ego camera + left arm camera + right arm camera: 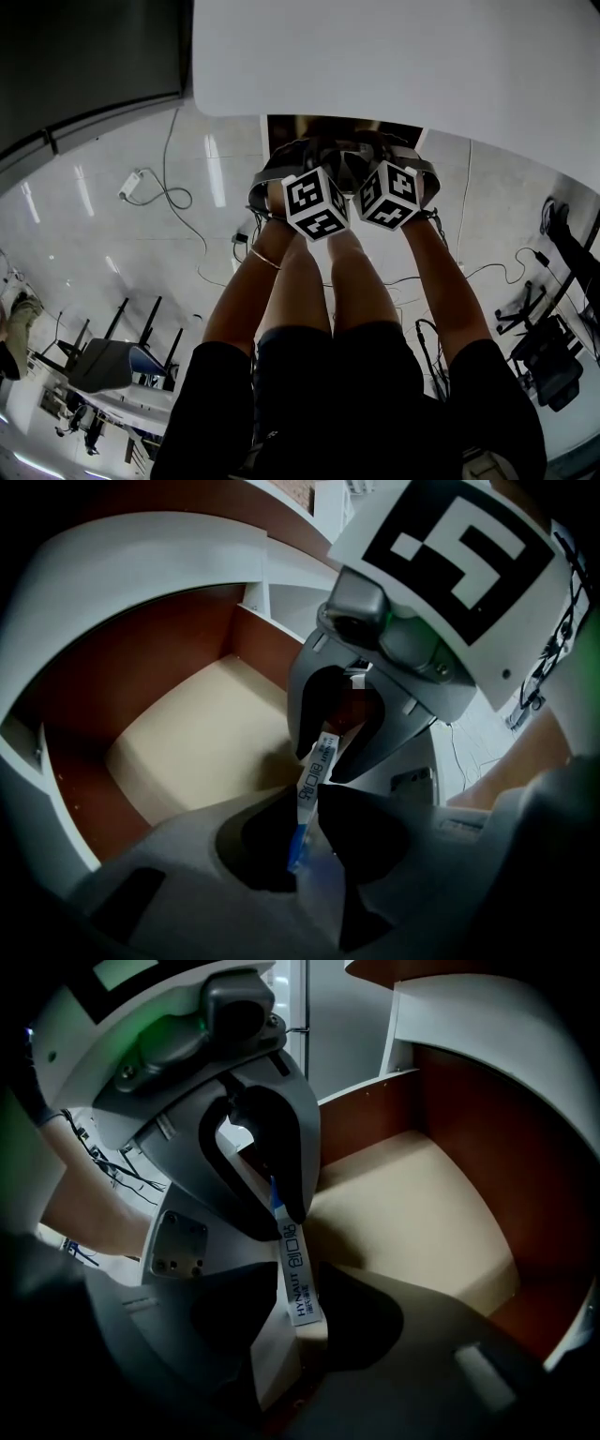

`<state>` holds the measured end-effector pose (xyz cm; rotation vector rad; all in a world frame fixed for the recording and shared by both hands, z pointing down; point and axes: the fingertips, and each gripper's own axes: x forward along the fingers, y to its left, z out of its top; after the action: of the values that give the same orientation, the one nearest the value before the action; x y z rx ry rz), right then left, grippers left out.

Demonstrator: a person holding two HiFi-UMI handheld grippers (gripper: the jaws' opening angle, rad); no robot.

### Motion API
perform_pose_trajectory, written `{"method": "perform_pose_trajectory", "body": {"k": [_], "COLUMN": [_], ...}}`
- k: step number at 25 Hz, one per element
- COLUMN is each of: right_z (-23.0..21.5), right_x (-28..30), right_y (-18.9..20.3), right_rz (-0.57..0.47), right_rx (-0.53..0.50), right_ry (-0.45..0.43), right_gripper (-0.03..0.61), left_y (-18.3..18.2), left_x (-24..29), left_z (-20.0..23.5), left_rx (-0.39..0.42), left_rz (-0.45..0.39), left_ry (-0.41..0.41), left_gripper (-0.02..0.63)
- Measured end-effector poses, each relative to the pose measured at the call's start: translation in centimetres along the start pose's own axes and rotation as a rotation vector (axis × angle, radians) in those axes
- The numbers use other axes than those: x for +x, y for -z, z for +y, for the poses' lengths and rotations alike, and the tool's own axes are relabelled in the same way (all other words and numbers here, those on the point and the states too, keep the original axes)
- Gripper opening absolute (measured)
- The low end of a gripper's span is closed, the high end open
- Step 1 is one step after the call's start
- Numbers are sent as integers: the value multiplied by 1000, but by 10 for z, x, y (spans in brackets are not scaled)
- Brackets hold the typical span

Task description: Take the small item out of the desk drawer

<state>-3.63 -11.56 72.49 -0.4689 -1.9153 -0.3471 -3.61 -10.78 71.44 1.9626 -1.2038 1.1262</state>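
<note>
A small white-and-blue strip packet [312,780] hangs between my two grippers above the open drawer [187,752], whose pale bottom is bare. My left gripper [302,841] is shut on the packet's blue end. The packet's white printed end [295,1274] lies between the jaws of my right gripper [302,1307], which stand apart on either side of it. The grippers face each other, tip to tip. In the head view only their marker cubes [316,203] [389,195] show, close together under the white desk top [394,66].
The drawer has brown side walls [487,1147] and a white front edge. The person's bare legs [319,300] are below the grippers. Cables [169,192] trail over the glossy floor, and chairs [112,366] [548,361] stand at the lower left and right.
</note>
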Motion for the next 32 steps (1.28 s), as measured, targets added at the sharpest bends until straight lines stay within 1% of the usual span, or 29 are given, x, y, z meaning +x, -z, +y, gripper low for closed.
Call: {"method": "perform_pose_trajectory", "body": {"k": [6,9,13,20,23,26,29,32], "right_z": [2,2,2,2,3,1,2,1], "right_x": [7,10,9,8,6,4,0,-4], "right_y": [1,2,2,3,3,3,1,0], "right_rz": [16,15,15,21,24,20,13,5], "right_rx": [-43,-72,-118,-138,-143,-135,-140,-111], "right_ry": [-42,-60,-76,-83,-74,-65,-52,-27], "right_gripper": [147,119,107,103,103,101,103,101], "left_y": [-2,-4,-5,-6,-6,-8,-7,-9], "left_x": [-2,-2,-3,-4,-5,-8,-16,-25], "left_z": [0,-1,-1,1,0,4,11,17], "left_rx": [-8,-19,-6,-24,-60,-79,-101,-146], "left_rz": [-7,-20,-17,-37,-47,-67,-85,-119], "left_ry": [12,21,26,34,49,36,8,-1], "left_gripper": [66,66,64,63,57,0,0,0]}}
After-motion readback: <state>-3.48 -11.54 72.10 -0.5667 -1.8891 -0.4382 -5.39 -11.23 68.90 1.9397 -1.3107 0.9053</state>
